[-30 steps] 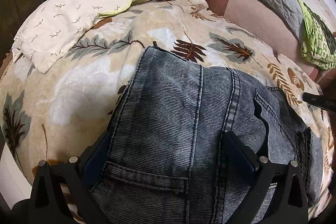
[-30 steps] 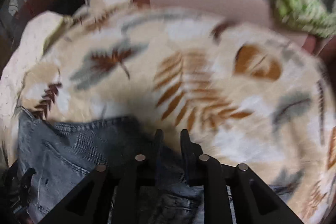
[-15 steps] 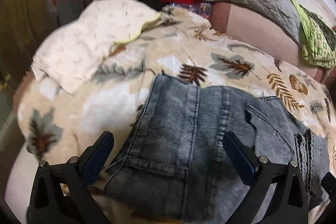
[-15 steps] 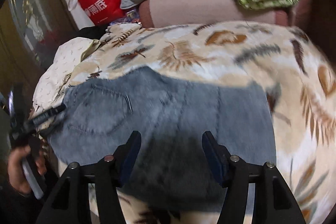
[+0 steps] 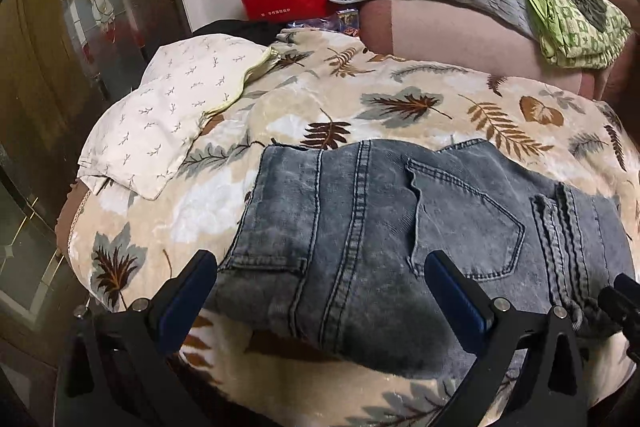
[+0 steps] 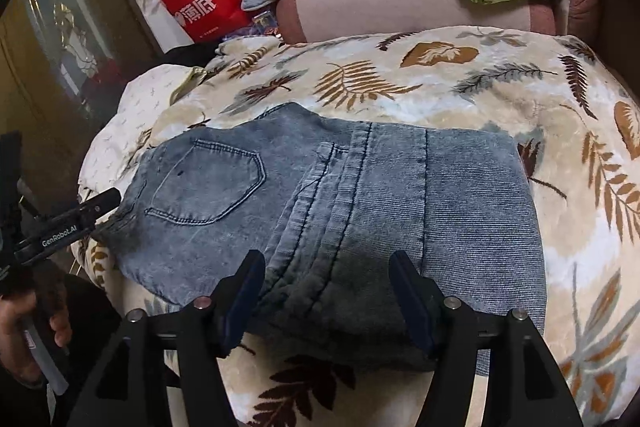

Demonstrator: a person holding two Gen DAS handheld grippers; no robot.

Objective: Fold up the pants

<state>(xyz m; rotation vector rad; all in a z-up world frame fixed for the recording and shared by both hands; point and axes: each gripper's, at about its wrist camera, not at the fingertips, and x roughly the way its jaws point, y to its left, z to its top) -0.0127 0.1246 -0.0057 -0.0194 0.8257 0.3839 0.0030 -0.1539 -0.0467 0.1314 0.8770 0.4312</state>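
pants point(image 5: 400, 227) — folded denim packet on blanket point(image 6: 440, 87) | heavy, limp (seams stiffer) — take doubled edge | left gripper point(image 5: 320, 291), right gripper point(image 6: 326, 291): jaws wide, holding nothing

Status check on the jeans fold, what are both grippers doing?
Left gripper open, empty. Right gripper open, empty. Grey-blue denim jeans lie folded in a compact stack on the leaf-print blanket. Nothing on the jeans.

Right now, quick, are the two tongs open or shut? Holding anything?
Left tongs: open, holding nothing, over the folded jeans.
Right tongs: open, holding nothing, over the same jeans.
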